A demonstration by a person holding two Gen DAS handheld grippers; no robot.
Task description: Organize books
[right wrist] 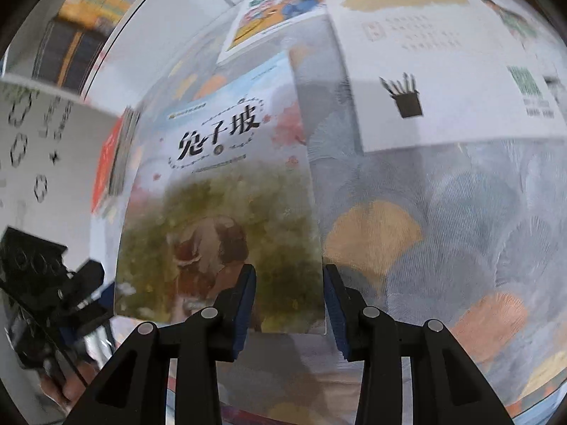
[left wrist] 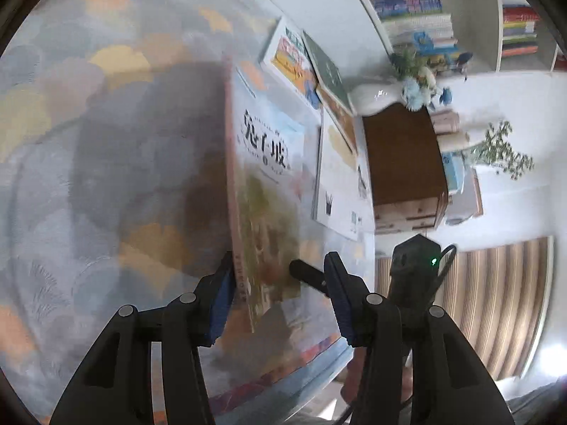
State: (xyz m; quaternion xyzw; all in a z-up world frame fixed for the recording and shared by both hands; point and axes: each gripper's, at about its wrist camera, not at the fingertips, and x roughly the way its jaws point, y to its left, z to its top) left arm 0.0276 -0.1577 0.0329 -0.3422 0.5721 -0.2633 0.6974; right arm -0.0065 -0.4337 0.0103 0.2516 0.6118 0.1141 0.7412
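1. The picture book with the green meadow cover lies on the patterned tablecloth, near edge toward both cameras.
2. Left gripper is spread, with the book's near corner between its fingers; can't tell if a pad touches the spine.
3. Right gripper is spread too, straddling the book's right near corner, not pinching.
4. A white book lies just right and farther, more books beyond.

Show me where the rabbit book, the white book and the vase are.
rabbit book [right wrist: 219,191], right wrist view, cover middle
white book [right wrist: 443,81], right wrist view, cover middle
vase [left wrist: 375,97], left wrist view, white body
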